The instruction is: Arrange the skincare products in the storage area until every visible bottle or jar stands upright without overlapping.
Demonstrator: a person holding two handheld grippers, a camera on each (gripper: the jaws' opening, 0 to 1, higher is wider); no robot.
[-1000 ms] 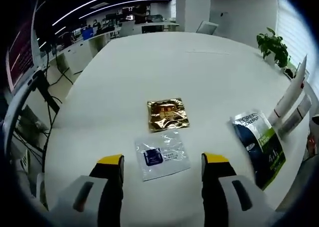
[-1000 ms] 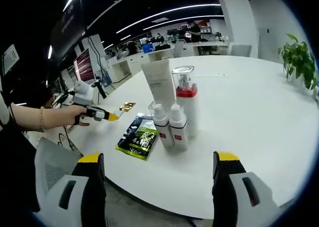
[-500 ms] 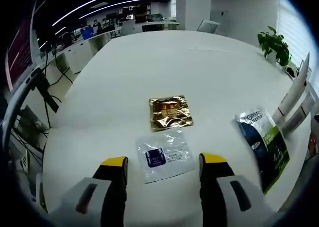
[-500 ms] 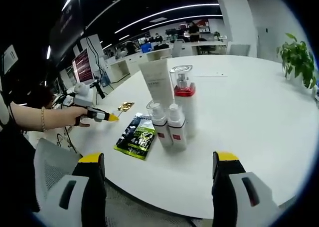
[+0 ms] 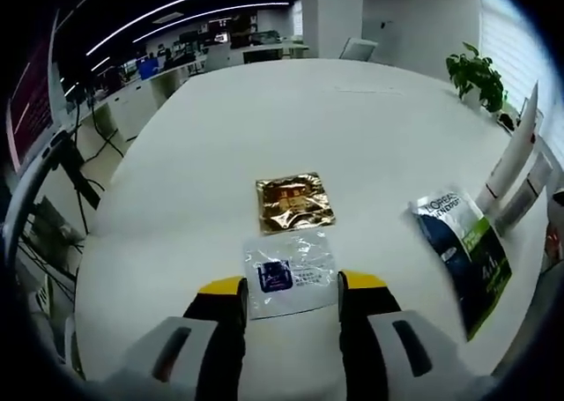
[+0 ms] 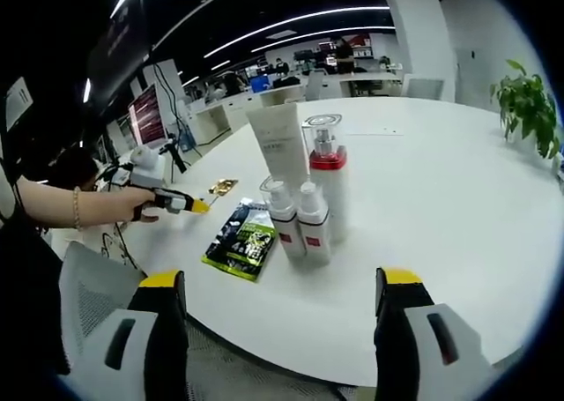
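White round table, seen along both grippers; objects given from largest to smallest

Upright cluster, right gripper view: a white tube stands at the far left of the group, a pump bottle with a red collar just beside it on the right, and two small bottles side by side, touching or nearly so, in front. All four stand upright, straight ahead of the right gripper, whose jaws are wide apart with nothing between them

Flat items: a dark green sachet lies to the right in the left gripper view, just beside the cluster; a gold sachet lies farther out at centre; a clear sachet with a blue label lies nearest

Governing relation: the clear sachet lies flat directly ahead of the left gripper, its near edge reaching between the yellow-tipped jaws, which stand at a narrow gap and hold nothing. Its long axis runs roughly across the jaw line. The left gripper is judged much the nearer to all three sachets; the right is nearer to the bottles. Whether the jaw tips touch the table cannot be told
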